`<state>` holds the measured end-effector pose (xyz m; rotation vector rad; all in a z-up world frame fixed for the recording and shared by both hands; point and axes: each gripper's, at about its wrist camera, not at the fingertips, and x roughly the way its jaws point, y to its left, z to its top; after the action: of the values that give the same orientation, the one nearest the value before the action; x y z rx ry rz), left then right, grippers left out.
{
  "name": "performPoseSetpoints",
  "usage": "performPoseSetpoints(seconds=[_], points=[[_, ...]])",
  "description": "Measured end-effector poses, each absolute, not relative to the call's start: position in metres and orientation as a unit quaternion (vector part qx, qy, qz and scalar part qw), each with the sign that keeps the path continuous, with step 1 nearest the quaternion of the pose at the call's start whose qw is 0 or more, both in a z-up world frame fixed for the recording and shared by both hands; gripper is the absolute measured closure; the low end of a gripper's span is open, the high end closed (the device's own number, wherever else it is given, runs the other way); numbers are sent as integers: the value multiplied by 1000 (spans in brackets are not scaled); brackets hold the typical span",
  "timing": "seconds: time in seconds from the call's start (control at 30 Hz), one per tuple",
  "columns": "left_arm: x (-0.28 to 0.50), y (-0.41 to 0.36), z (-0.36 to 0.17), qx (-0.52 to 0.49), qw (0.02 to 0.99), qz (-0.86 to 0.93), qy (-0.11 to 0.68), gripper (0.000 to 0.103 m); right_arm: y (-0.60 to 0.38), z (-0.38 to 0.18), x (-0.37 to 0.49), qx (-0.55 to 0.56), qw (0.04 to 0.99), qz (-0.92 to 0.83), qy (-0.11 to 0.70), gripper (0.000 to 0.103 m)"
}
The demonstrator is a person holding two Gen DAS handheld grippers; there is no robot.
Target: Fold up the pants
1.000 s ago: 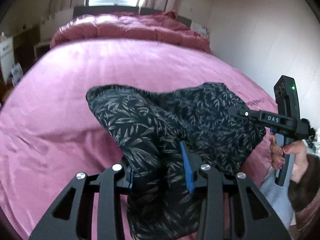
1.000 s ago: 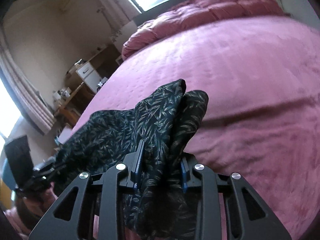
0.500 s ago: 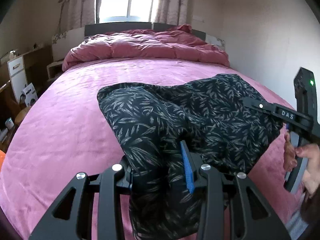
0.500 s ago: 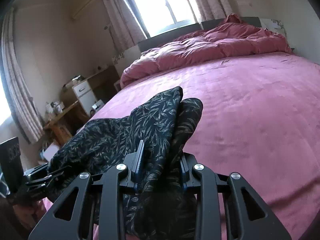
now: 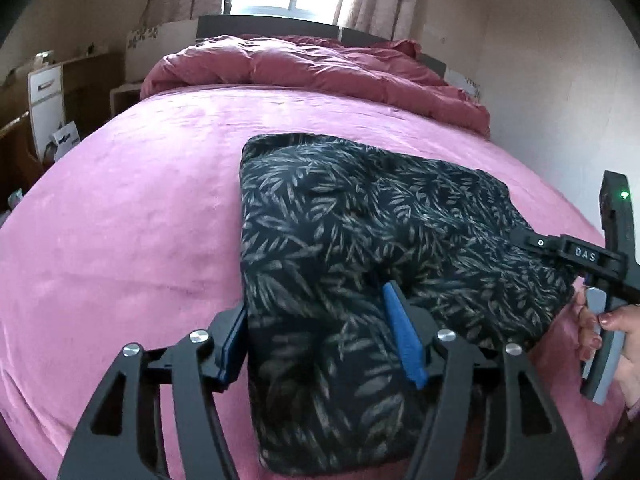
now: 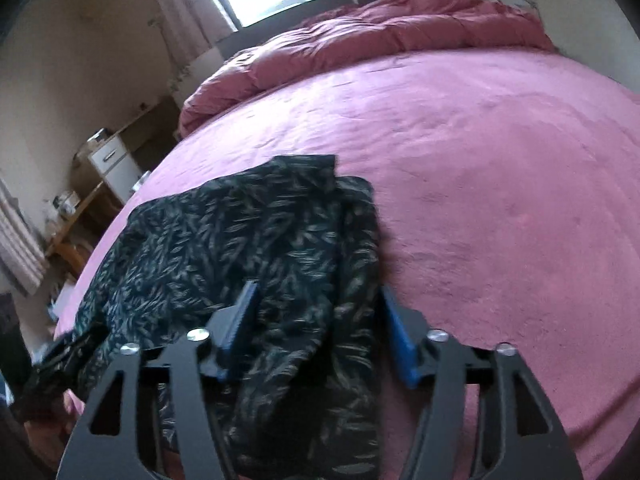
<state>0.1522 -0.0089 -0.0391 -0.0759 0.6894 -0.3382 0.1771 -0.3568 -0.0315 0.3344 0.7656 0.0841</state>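
Note:
The pants (image 5: 360, 240) are black with a pale leaf print and lie folded on the pink bed (image 5: 140, 220). My left gripper (image 5: 316, 332) is open, its blue pads (image 5: 404, 340) spread on either side of the near left end of the fabric. My right gripper (image 6: 316, 324) is open too, its pads (image 6: 396, 340) straddling the near right end of the pants (image 6: 240, 248). The right gripper also shows in the left wrist view (image 5: 580, 256) at the right edge, held by a hand. The cloth rests on the bed between both sets of fingers.
A bunched pink duvet (image 5: 312, 68) lies at the head of the bed below a window. A white drawer unit (image 5: 44, 96) and wooden furniture stand left of the bed. A pale wall runs along the right side.
Both grippers have lowered the pants onto the bed and their jaws have spread open, letting go of the fabric. The pants now lie flatter, stretched between the two grippers.

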Motion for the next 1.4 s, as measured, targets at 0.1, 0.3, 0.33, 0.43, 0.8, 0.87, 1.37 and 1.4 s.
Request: performPoseSetpoints(seconds=[0.1, 0.3, 0.33, 0.43, 0.8, 0.87, 1.37, 1.4], points=[[138, -10, -38, -21, 929, -162, 331, 40, -365, -30, 171, 200, 900, 37, 385, 39], [123, -5, -34, -18, 934, -161, 318, 33, -372, -18, 130, 252, 878, 34, 405, 39], [127, -3, -34, -21, 933, -161, 320, 32, -373, -19, 123, 251, 878, 26, 407, 39], [131, 0, -40, -24, 930, -154, 334, 26, -376, -31, 114, 249, 872, 2, 422, 39], [126, 2, -45, -25, 932, -110, 343, 12, -365, -30, 104, 219, 892, -33, 393, 29], [122, 7, -43, -48, 933, -96, 344, 8, -360, -23, 95, 221, 897, -25, 381, 25], [52, -13, -27, 7, 952, -25, 305, 2, -271, -3, 30, 57, 942, -31, 328, 5], [47, -14, -25, 13, 953, -20, 301, 2, -268, -3, 27, 56, 943, -34, 328, 5]])
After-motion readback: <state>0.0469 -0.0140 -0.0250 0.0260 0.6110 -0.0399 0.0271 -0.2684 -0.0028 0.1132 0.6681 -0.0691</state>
